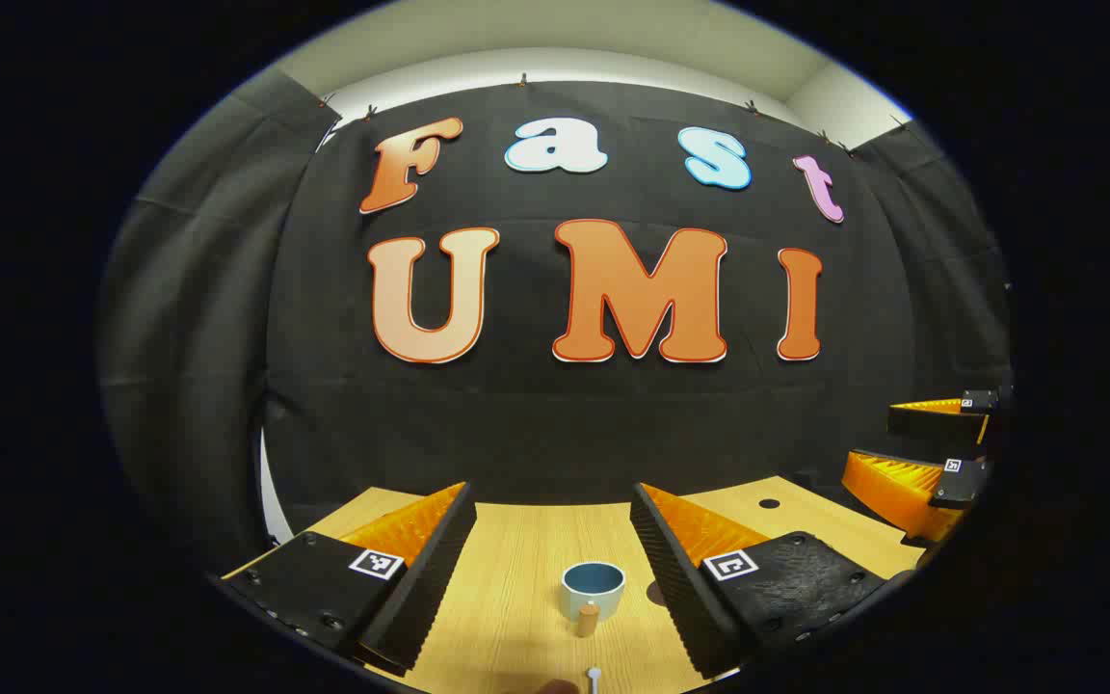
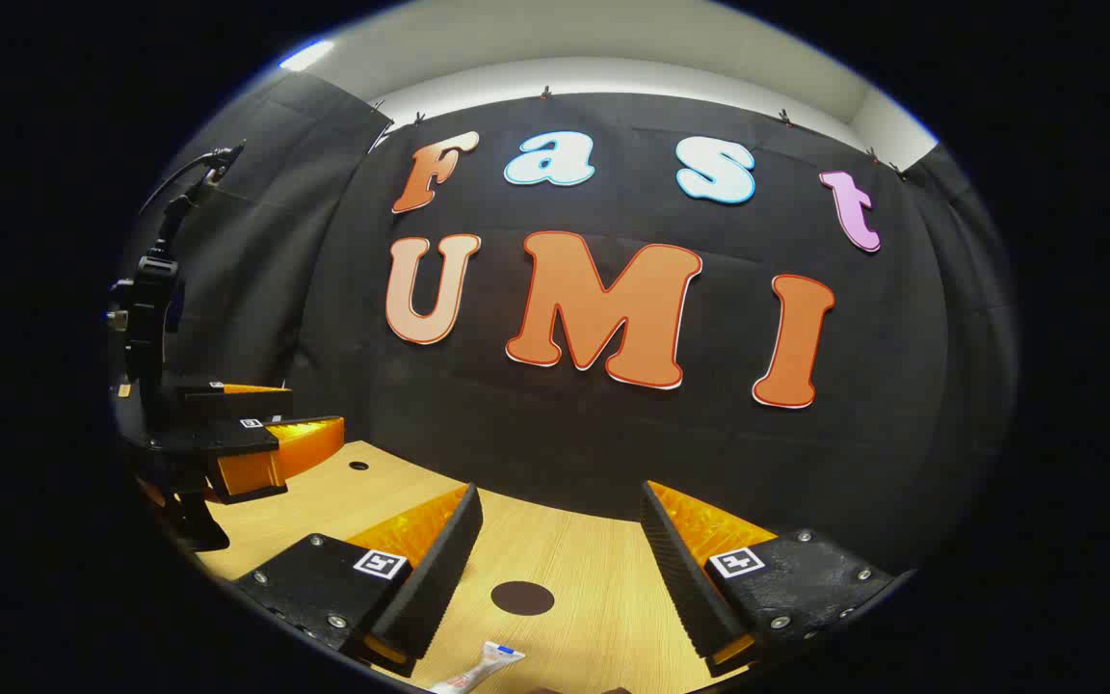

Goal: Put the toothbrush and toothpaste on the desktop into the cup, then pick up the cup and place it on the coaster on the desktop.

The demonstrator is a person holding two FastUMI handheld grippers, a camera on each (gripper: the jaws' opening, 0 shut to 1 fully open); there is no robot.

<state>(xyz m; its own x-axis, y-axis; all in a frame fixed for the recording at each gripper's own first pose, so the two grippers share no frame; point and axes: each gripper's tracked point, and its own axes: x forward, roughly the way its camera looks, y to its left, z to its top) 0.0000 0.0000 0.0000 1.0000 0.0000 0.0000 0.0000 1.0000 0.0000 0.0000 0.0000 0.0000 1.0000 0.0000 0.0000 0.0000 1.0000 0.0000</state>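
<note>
The tabletop [image 1: 516, 617] is light yellowish wood with a fine straight grain running near to far, and a small dark round hole [image 1: 768, 503] marks its far right part. The cup [image 1: 593, 588] is pale grey-white outside and muted blue inside, with a tan wooden knob [image 1: 588, 619] just in front of it. The coaster [image 2: 522, 598] is a plain dark brown disc. The toothpaste [image 2: 480, 669] tube is white with a blue stripe and red-orange print.

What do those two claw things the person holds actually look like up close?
Each is a two-finger claw. The left gripper and the right gripper both have wedge-shaped fingers with ridged inner faces, mounted on dark blocks fastened with screws. Each block carries a small square black-and-white marker. A dark handle and a thin cable rise behind the left one in the right gripper view.
</note>
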